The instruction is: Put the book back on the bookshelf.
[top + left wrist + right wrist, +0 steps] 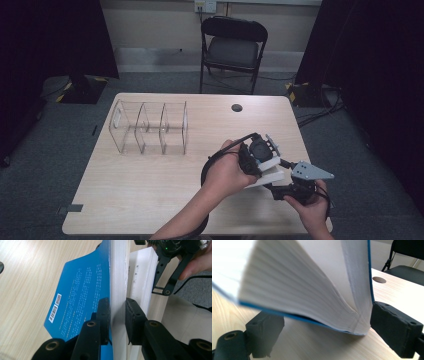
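An open book with a blue cover (80, 295) and thick white page blocks (307, 290) is held up near the table's front right (270, 172). My left gripper (117, 302) is shut on one part of it, with one pad on the blue cover and the other on the pages. It appears in the high view (267, 157) beside the person's left hand. My right gripper (322, 327) stands open and wide. The book's spine hangs between its pads, and the right pad (394, 327) sits beside the cover. In the high view, the right gripper (278, 189) is just below the book.
A clear acrylic rack (150, 127) with three compartments stands at the back left of the wooden table (140, 195). A round cable hole (237, 107) lies near the far edge. A black folding chair (232, 47) stands behind the table. The right table edge is close to the hands.
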`<state>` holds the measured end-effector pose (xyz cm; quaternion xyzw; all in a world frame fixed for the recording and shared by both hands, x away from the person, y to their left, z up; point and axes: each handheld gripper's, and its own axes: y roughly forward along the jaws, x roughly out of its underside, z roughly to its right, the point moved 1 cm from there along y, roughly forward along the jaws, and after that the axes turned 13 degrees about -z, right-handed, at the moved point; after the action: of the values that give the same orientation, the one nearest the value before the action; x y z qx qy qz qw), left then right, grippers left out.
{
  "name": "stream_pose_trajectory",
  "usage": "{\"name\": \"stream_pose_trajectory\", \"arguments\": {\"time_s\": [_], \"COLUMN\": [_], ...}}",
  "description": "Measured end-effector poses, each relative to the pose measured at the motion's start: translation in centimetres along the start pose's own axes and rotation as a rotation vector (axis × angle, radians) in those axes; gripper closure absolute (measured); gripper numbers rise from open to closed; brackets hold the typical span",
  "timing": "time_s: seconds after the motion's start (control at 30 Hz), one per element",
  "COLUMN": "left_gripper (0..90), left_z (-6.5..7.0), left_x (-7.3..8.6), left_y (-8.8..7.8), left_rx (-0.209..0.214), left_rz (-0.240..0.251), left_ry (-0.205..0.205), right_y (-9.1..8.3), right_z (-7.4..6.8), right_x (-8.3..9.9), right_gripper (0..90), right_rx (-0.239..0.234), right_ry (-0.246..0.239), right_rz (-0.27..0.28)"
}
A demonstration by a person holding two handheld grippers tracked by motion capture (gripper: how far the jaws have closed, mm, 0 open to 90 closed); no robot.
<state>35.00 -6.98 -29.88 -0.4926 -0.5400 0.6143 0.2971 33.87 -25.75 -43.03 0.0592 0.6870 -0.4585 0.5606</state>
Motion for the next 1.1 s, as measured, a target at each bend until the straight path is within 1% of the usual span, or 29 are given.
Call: {"name": "stream_pose_trajectory", "arguments": {"time_s": [0.03, 0.07, 0.1, 0.13, 0.2, 0.23, 0.27, 0.3, 0.33, 0.37, 0.47, 0.57, 0.67, 0.73, 0.77, 0.83, 0.93, 0.97, 1.03, 1.07, 1.1], "left_gripper": [75.8, 75.9, 76.0, 76.0, 75.9, 75.9, 75.9, 75.8, 75.8, 75.8, 75.5, 75.4, 75.5, 75.5, 75.5, 75.5, 75.5, 75.5, 75.4, 75.4, 75.3], "left_z": [-0.2, -0.2, -0.3, -0.4, -0.6, -0.6, -0.8, -0.9, -0.9, -1.0, -0.9, -0.8, -0.9, -0.9, -0.8, -0.9, -1.1, -1.0, -1.0, -1.1, -1.1], "left_x": [0.0, 0.0, 0.0, 0.0, -0.1, -0.2, -0.2, -0.2, -0.2, -0.3, -0.5, -0.8, -1.0, -1.0, -1.1, -1.1, -1.0, -1.0, -0.9, -0.8, -0.8], "left_y": [-0.7, -0.7, -1.2, -1.5, -2.0, -2.1, -2.1, -2.1, -2.1, -2.1, -2.1, -2.2, -2.3, -2.3, -2.3, -2.3, -2.3, -2.2, -2.2, -2.2, -2.1], "left_rx": [0.009, 0.009, 0.012, 0.009, 0.007, 0.008, 0.02, 0.028, 0.033, 0.032, 0.027, 0.012, 0.006, 0.005, 0.011, 0.014, 0.019, 0.025, 0.034, 0.039, 0.049], "left_rz": [0.001, 0.001, 0.008, 0.008, 0.008, 0.005, 0.005, 0.007, 0.01, 0.007, 0.0, -0.016, -0.027, -0.031, -0.028, -0.026, -0.024, -0.018, -0.017, -0.02, -0.011], "left_ry": [0.009, 0.009, 0.002, 0.0, 0.009, 0.004, 0.005, 0.009, 0.001, 0.012, 0.018, 0.042, 0.062, 0.066, 0.055, 0.053, 0.064, 0.057, 0.058, 0.06, 0.059], "right_y": [-0.3, -0.3, -0.6, -0.6, -1.1, -1.1, -1.1, -1.1, -1.1, -1.0, -1.0, -0.9, -0.9, -0.9, -0.9, -0.9, -0.8, -0.8, -0.8, -0.8, -0.7], "right_z": [0.0, 0.0, -0.1, -0.1, -0.3, -0.3, -0.4, -0.2, -0.2, -0.1, 0.1, 0.3, 0.4, 0.5, 0.5, 0.6, 0.6, 0.6, 0.7, 0.7, 0.8], "right_x": [-0.3, -0.3, -0.7, -0.7, -1.3, -1.3, -1.5, -1.6, -1.6, -1.6, -1.7, -1.8, -2.1, -2.1, -2.2, -2.2, -2.2, -2.2, -2.2, -2.2, -2.2], "right_gripper": [9.5, 9.5, 9.1, 9.1, 9.1, 9.1, 9.1, 9.0, 9.0, 8.9, 8.8, 8.8, 8.8, 8.8, 8.8, 8.8, 8.8, 8.8, 8.8, 8.8, 8.5], "right_rx": [-0.016, -0.016, -0.019, -0.019, -0.004, -0.004, 0.002, -0.004, -0.004, -0.013, -0.031, -0.037, -0.03, -0.032, -0.038, -0.039, -0.042, -0.047, -0.058, -0.058, -0.067], "right_ry": [0.006, 0.006, -0.007, -0.007, -0.037, -0.037, -0.052, -0.045, -0.045, -0.041, -0.04, -0.042, -0.058, -0.06, -0.062, -0.064, -0.067, -0.067, -0.086, -0.086, -0.107], "right_rz": [0.014, 0.014, 0.032, 0.032, 0.043, 0.043, 0.042, 0.034, 0.034, 0.033, 0.031, 0.026, 0.026, 0.027, 0.026, 0.027, 0.029, 0.028, 0.022, 0.022, 0.02]}}
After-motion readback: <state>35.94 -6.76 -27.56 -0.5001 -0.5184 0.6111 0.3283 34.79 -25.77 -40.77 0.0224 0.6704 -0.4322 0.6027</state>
